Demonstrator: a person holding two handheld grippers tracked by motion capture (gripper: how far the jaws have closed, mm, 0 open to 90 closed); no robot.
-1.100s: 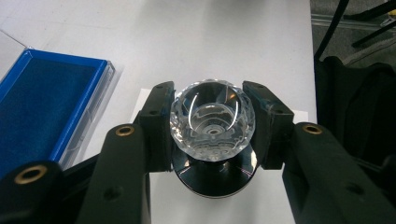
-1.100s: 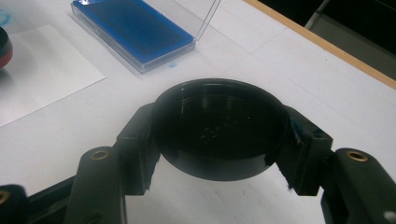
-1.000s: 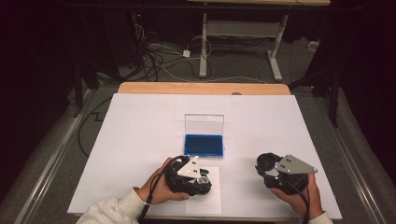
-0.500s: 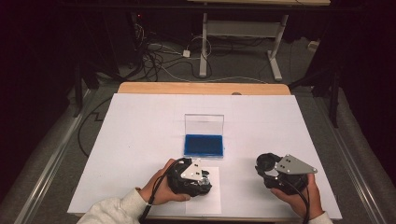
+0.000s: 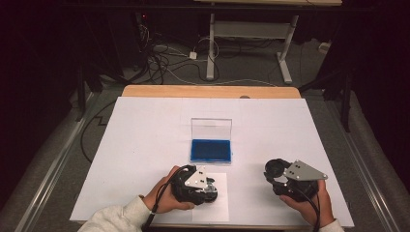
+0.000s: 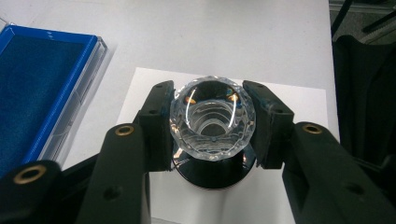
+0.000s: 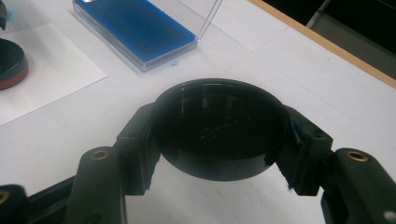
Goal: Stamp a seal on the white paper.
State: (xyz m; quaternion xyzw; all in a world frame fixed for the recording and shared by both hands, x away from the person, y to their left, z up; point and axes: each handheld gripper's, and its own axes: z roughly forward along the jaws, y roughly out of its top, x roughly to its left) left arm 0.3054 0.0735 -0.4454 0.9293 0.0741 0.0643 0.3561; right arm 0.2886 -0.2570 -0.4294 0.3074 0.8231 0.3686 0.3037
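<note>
My left gripper (image 6: 211, 95) is shut on a clear faceted crystal ball (image 6: 212, 119), one jaw on each side. The ball sits just above a round black base (image 6: 215, 175) that stands on a small white sheet (image 6: 289, 107). In the high view the left gripper (image 5: 205, 186) is over that sheet (image 5: 217, 210) near the table's front edge. My right gripper (image 7: 219, 116) is shut on a round black lid (image 7: 219, 128), hollow side up, held a little above the table. It shows at the front right in the high view (image 5: 275, 170).
An open blue-lined case (image 5: 210, 150) lies mid-table, its clear lid (image 5: 211, 128) standing upright behind it. The case (image 7: 135, 23) and the black base with a red rim (image 7: 9, 63) lie beyond the right gripper. A white cover (image 5: 145, 125) spans the table; wooden far edge (image 5: 208, 91).
</note>
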